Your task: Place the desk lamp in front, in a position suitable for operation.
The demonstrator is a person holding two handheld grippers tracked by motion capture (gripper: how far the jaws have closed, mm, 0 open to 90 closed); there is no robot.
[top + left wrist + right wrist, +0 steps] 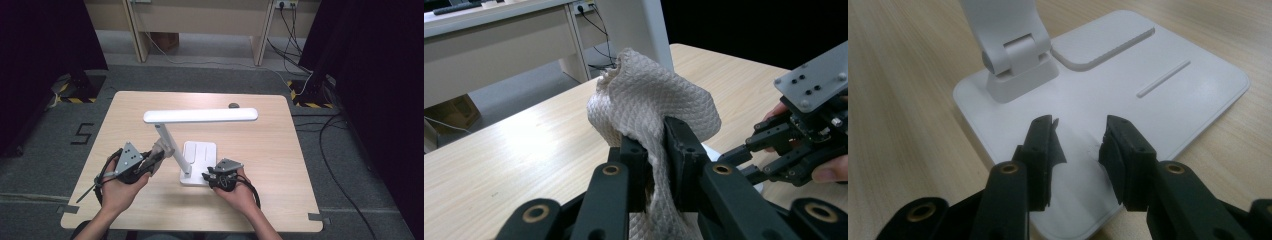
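Note:
A white desk lamp stands mid-table, with a long head (200,115), a slanted arm (172,147) and a flat base (200,155). My left gripper (156,159) is shut on a crumpled white quilted cloth (159,148), which rests against the lamp arm. In the left gripper view the cloth (649,105) bulges above the left gripper (655,140), with the lamp arm (634,25) just behind. My right gripper (206,176) is open at the base's near right corner. In its own view the right gripper (1080,135) sits over the base (1148,60), near the hinge (1018,55), with nothing between its jaws.
A small dark object (233,105) lies at the far edge of the wooden table (125,210). Beyond it stands a desk (200,20), with cables on the floor to the right. Black curtains flank both sides.

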